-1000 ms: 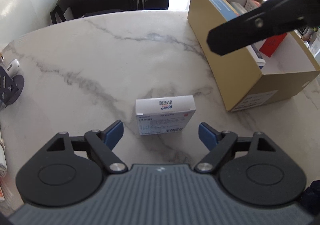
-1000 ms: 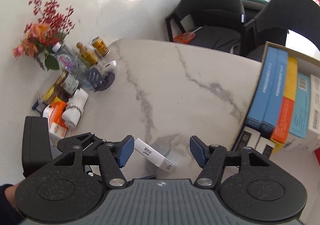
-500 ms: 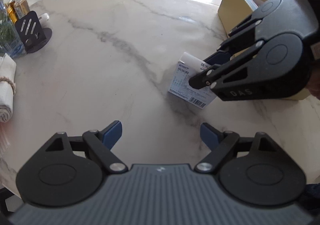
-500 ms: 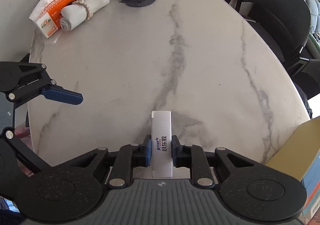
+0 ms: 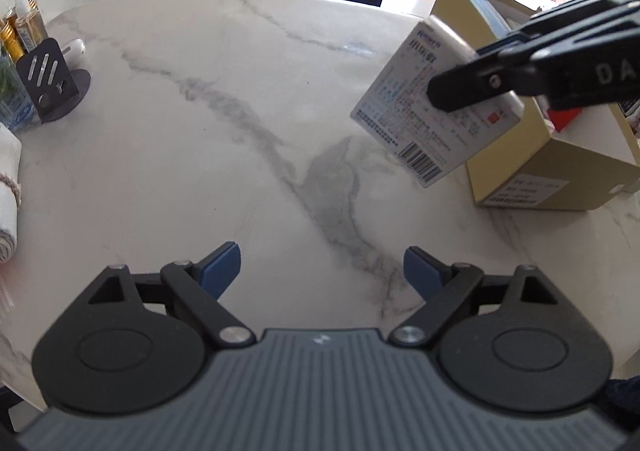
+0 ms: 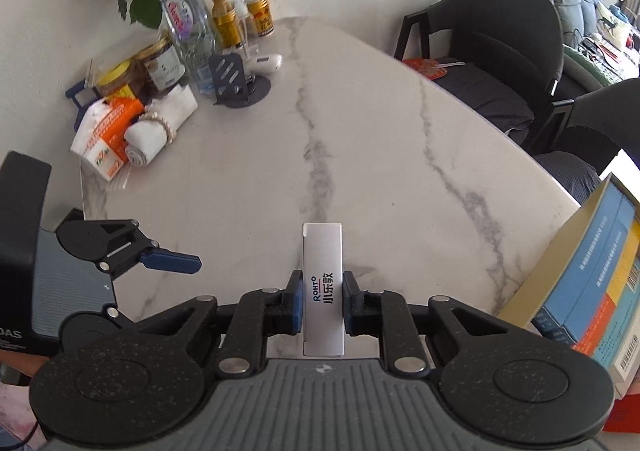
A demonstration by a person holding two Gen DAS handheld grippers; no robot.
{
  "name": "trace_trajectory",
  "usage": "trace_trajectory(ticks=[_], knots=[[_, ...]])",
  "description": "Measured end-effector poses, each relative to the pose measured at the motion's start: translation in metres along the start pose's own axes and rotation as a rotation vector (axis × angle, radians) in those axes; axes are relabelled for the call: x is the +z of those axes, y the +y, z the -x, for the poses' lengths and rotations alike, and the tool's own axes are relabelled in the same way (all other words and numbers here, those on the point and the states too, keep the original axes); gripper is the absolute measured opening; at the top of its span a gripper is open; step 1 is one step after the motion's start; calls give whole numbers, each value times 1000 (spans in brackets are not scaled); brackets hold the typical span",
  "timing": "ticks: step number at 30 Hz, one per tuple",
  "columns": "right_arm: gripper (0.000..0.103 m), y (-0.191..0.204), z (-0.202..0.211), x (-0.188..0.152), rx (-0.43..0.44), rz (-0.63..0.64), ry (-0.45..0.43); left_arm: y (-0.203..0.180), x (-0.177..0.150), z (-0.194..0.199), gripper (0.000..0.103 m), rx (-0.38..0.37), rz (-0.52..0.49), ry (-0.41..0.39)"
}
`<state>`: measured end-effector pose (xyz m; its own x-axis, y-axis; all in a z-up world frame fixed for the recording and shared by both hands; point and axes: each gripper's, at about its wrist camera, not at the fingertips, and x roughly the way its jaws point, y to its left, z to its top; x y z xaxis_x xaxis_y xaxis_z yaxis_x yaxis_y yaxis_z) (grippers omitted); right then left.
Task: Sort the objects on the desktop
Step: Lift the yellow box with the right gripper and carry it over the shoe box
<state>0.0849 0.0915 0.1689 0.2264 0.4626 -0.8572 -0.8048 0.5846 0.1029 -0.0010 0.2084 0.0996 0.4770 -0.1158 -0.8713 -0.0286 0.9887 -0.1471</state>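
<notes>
Lifted now: the white box (image 6: 323,287), which half a second ago sat pinched on the marble, hangs in the air in the right tongs (image 6: 322,303), and the wrist has tipped up so the far side of the table (image 5: 200,131) and the chairs come into its view. The right tongs are closed tight on the box's two narrow sides, blue pads pressed flat against it, the box standing on edge between them with its printed face up. From the left side you see the same box (image 5: 424,119) tilted, barcode end lowest, clear of the marble with its shadow well below it, and just in front of the cardboard carton (image 5: 516,171).

The left tongs (image 5: 320,267) hang wide open over bare marble with nothing between the pads; they hover low at the near edge, apart from the box.

The carton stands open at the right edge of the table, with blue, orange and white packs (image 6: 600,271) filed inside it. My guess is the white box is headed there, since it is airborne and right beside the carton wall. Clutter at the far left, such as the bottles (image 6: 188,23), rolled cloth (image 6: 160,127) and orange packet (image 6: 108,143), sits well away from all this.
</notes>
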Motion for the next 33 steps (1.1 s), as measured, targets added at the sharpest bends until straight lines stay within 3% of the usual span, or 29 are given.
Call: trace_trajectory(ticks=[10, 17, 27, 33], knots=[[20, -45, 70, -15, -53, -122, -130, -23, 17, -6, 95, 13, -56, -5], [21, -77, 104, -41, -107, -180, -161, -41, 27, -8, 99, 5, -81, -15], [21, -95, 102, -68, -128, -152, -87, -59, 34, -9, 103, -6, -107, -11], [21, -85, 87, -70, -99, 0, -10, -67, 35, -10, 103, -16, -111, -3]])
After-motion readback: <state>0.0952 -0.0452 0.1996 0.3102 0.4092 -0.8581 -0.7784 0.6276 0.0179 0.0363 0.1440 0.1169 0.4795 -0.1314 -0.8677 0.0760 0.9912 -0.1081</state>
